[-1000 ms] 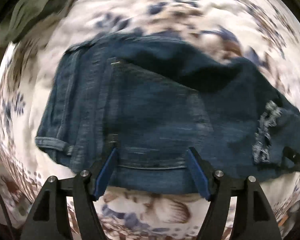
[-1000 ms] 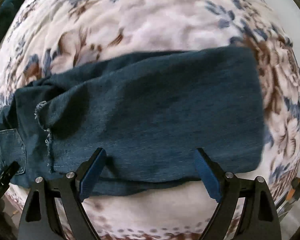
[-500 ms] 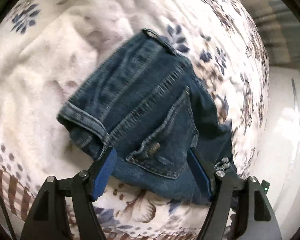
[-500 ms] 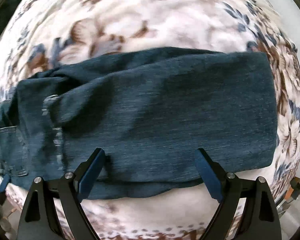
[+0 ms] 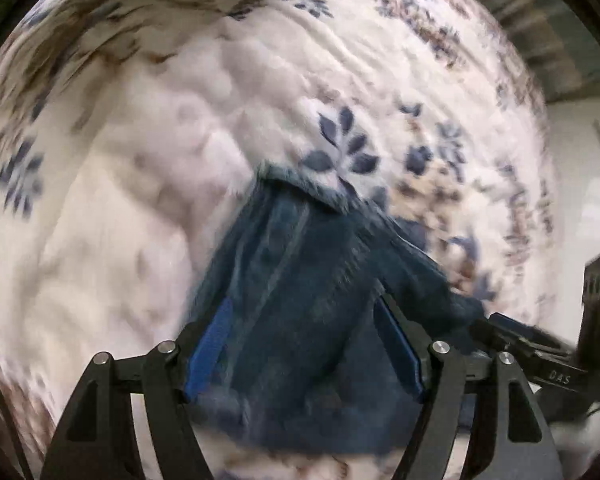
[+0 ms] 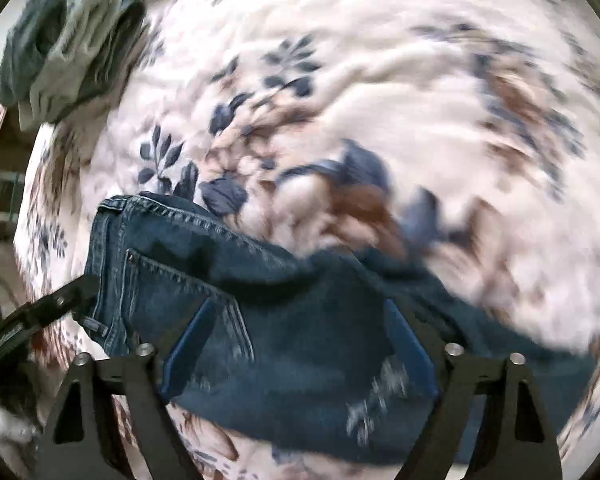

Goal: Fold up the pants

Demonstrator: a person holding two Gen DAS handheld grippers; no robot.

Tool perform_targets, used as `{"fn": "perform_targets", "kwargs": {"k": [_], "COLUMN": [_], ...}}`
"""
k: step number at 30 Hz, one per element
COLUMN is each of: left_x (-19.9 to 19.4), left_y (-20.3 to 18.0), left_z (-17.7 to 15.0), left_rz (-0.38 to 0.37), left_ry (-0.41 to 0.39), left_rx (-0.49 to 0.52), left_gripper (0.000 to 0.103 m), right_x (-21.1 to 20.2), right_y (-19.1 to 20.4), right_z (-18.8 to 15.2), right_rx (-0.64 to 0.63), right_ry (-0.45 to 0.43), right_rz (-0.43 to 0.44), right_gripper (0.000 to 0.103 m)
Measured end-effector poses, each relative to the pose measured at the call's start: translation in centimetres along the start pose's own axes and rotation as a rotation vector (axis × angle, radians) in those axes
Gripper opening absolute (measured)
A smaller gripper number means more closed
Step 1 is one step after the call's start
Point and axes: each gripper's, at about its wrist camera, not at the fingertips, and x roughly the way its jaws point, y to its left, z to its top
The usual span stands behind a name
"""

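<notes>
Dark blue jeans [image 5: 300, 280] lie folded lengthwise on a floral blanket [image 5: 132, 208]. My left gripper [image 5: 304, 350] points down over their waistband end, jaws open, with denim below and between the blue pads [image 5: 208, 352]. In the right wrist view the jeans [image 6: 300, 320] show a back pocket at the left and a frayed rip near the bottom. My right gripper [image 6: 300, 354] hovers over that part with its jaws closing. Denim lies between its pads, which do not press on it. Each gripper shows at the edge of the other's view; both views are blurred.
A pile of grey-green and dark clothes [image 6: 68, 40] sits on the blanket [image 6: 420, 80] at the far left. A pale floor and wall [image 5: 572, 184] lie beyond the bed's edge on the right of the left wrist view.
Both grippers swept across the jeans and rolled. The right one went from the leg section to the pocket and rip area. The left one now sits over the waistband end.
</notes>
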Motion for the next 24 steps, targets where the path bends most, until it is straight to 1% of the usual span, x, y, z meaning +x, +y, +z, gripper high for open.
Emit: {"fn": "perform_targets", "kwargs": {"k": [1, 2, 3, 4, 5, 6, 7, 9, 10, 12, 14, 15, 16, 17, 18, 19, 20, 22, 24], "left_x": [0.9, 1.5, 2.5, 3.1, 3.6, 3.5, 3.5, 2.9, 2.3, 0.9, 0.1, 0.4, 1.3, 2.5, 3.3, 4.0, 4.4, 4.2, 3.0], "left_y": [-0.1, -0.1, -0.1, 0.0, 0.2, 0.2, 0.1, 0.0, -0.1, -0.8, -1.7, -1.9, -2.0, -1.7, -1.2, -0.7, -0.1, 0.7, 1.3], "left_z": [0.7, 1.0, 1.3, 1.4, 1.4, 1.4, 1.4, 1.3, 1.3, 1.3, 1.3, 1.3, 1.5, 1.4, 1.5, 1.5, 1.6, 1.7, 1.3], "left_rz": [0.02, 0.034, 0.05, 0.06, 0.061, 0.061, 0.066, 0.069, 0.073, 0.076, 0.084, 0.106, 0.142, 0.164, 0.159, 0.157, 0.132, 0.093, 0.063], "left_ry": [0.012, 0.023, 0.046, 0.061, 0.068, 0.069, 0.069, 0.071, 0.064, 0.029, -0.015, -0.013, 0.0, 0.018, 0.032, 0.05, 0.065, 0.079, 0.074], "left_rx": [0.022, 0.04, 0.067, 0.079, 0.081, 0.085, 0.088, 0.077, 0.07, 0.078, 0.114, 0.134, 0.154, 0.16, 0.151, 0.141, 0.119, 0.073, 0.031], "left_gripper": [0.071, 0.071, 0.071, 0.071, 0.072, 0.072, 0.072, 0.072, 0.072, 0.072, 0.072, 0.072, 0.072, 0.074, 0.081, 0.084, 0.085, 0.085, 0.084], "right_x": [1.8, 3.2, 4.2, 4.9, 5.0, 5.1, 5.4, 5.7, 5.3, 4.0, 1.6, 0.7, 0.0, 0.3, 1.1, 2.2, 3.3, 3.9, 3.5], "right_y": [0.2, 0.0, -0.3, -0.7, -1.8, -3.1, -4.4, -6.0, -6.1, -5.9, -5.5, -5.6, -6.0, -6.2, -6.5, -7.0, -7.8, -9.3, -9.5], "right_z": [1.2, 1.9, 2.4, 2.9, 3.2, 3.4, 3.5, 3.3, 3.2, 3.2, 2.7, 2.0, 1.2, 0.9, 0.8, 0.5, 0.3, 0.1, 0.2], "right_rx": [-0.032, -0.047, -0.071, -0.088, -0.06, -0.008, 0.057, 0.177, 0.208, 0.225, 0.232, 0.24, 0.248, 0.25, 0.248, 0.242, 0.252, 0.326, 0.356], "right_ry": [0.068, 0.099, 0.116, 0.117, 0.094, 0.082, 0.084, 0.099, 0.091, 0.07, -0.003, -0.029, -0.04, -0.027, 0.002, 0.031, 0.046, 0.051, 0.055], "right_rz": [0.02, -0.001, -0.049, -0.084, -0.102, -0.116, -0.095, -0.004, 0.015, 0.031, 0.057, 0.073, 0.095, 0.122, 0.115, 0.059, 0.038, 0.064, 0.084], "right_gripper": [0.083, 0.07, 0.053, 0.047, 0.037, 0.036, 0.036, 0.037, 0.037, 0.036, 0.036, 0.036, 0.036, 0.034, 0.016, 0.011, 0.012, 0.013, 0.013]}}
